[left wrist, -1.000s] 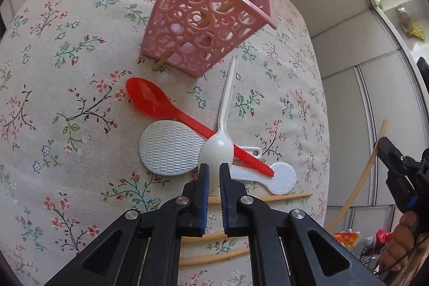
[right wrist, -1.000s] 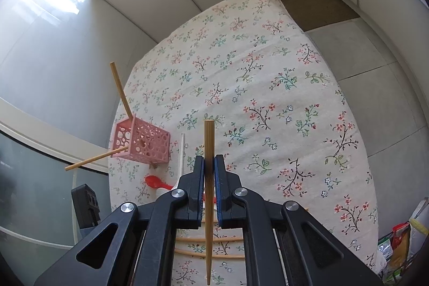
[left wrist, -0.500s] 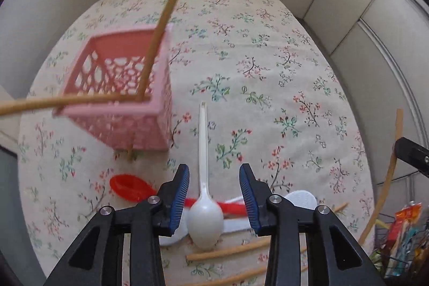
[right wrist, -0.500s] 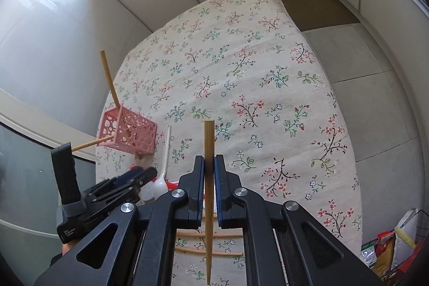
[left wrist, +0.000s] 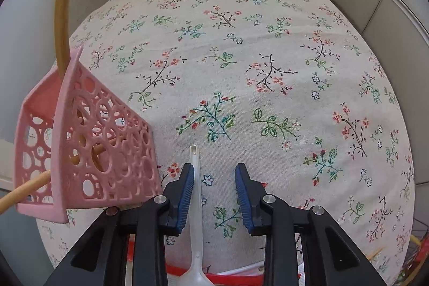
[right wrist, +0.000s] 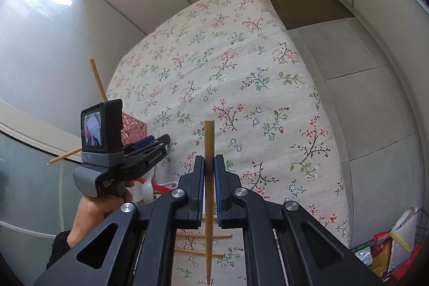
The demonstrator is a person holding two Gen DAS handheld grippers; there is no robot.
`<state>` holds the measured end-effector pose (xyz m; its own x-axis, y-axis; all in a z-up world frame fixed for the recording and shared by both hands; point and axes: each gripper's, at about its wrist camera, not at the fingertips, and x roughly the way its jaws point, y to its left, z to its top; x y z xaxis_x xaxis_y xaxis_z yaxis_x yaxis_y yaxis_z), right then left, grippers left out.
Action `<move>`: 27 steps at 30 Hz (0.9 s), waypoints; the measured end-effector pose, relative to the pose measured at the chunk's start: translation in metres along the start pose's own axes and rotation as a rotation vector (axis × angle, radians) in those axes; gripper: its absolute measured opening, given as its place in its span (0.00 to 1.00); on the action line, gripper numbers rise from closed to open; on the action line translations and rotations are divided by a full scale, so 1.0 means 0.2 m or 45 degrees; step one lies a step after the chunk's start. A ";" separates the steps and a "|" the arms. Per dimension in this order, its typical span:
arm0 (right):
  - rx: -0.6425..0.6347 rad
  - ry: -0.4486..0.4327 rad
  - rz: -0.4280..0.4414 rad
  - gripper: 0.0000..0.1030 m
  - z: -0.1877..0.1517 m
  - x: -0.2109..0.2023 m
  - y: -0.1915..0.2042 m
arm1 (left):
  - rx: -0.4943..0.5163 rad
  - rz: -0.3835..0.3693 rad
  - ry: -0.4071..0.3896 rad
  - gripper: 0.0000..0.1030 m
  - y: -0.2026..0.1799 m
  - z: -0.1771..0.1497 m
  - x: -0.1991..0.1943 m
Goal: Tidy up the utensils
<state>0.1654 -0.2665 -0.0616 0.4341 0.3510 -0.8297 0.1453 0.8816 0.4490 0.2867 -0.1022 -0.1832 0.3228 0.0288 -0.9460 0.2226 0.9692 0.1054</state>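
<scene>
My left gripper [left wrist: 214, 186] hangs low over the floral tablecloth [left wrist: 268, 77], jaws spread, nothing clamped. The white spoon [left wrist: 195, 205] lies between them, its handle close along the left finger's blue pad [left wrist: 185, 192], handle tip pointing far, bowl at the near edge of view. Under the bowl, a red utensil [left wrist: 233, 279] crosses left to right, mostly hidden. To the left stands the pink openwork basket [left wrist: 88, 152], two wooden chopsticks [left wrist: 62, 4] leaning out of it. My right gripper [right wrist: 209, 178] is clenched on one wooden chopstick [right wrist: 209, 141], held upright between the pads, well above the cloth. Below it, two more chopsticks [right wrist: 203, 235] lie flat on the near cloth. From the right wrist, my left hand [right wrist: 99, 208] shows at the basket's near side.
</scene>
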 end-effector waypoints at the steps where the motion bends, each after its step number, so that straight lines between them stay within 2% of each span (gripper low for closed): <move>1: 0.002 0.001 0.004 0.07 0.00 0.00 0.00 | 0.011 0.008 0.010 0.31 -0.01 0.01 0.01; 5: 0.005 0.004 0.023 0.07 -0.01 -0.01 0.00 | 0.029 0.024 0.041 0.29 -0.04 0.05 0.04; 7: 0.004 -0.002 0.028 0.07 -0.02 -0.02 0.01 | 0.024 -0.013 0.066 0.12 -0.07 0.05 0.03; 11: 0.010 -0.007 0.038 0.07 -0.02 -0.04 0.01 | 0.058 0.029 0.089 0.02 -0.10 0.02 0.02; 13: 0.012 -0.011 0.041 0.07 -0.03 -0.04 0.01 | 0.036 0.000 0.080 0.01 -0.09 -0.01 0.00; 16: 0.005 -0.024 0.045 0.07 -0.03 -0.05 0.03 | 0.005 -0.068 0.017 0.00 -0.07 -0.04 -0.08; 24: -0.003 -0.072 0.059 0.07 -0.03 -0.08 0.07 | -0.010 -0.175 -0.209 0.00 -0.01 -0.09 -0.43; 27: -0.001 -0.108 0.071 0.07 -0.02 -0.11 0.10 | -0.013 -0.202 -0.340 0.00 0.01 -0.13 -0.62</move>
<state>0.1555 -0.2545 -0.0364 0.5151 0.3719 -0.7722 0.1178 0.8617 0.4936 0.2232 -0.0974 -0.0742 0.5155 -0.1868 -0.8363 0.2804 0.9590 -0.0414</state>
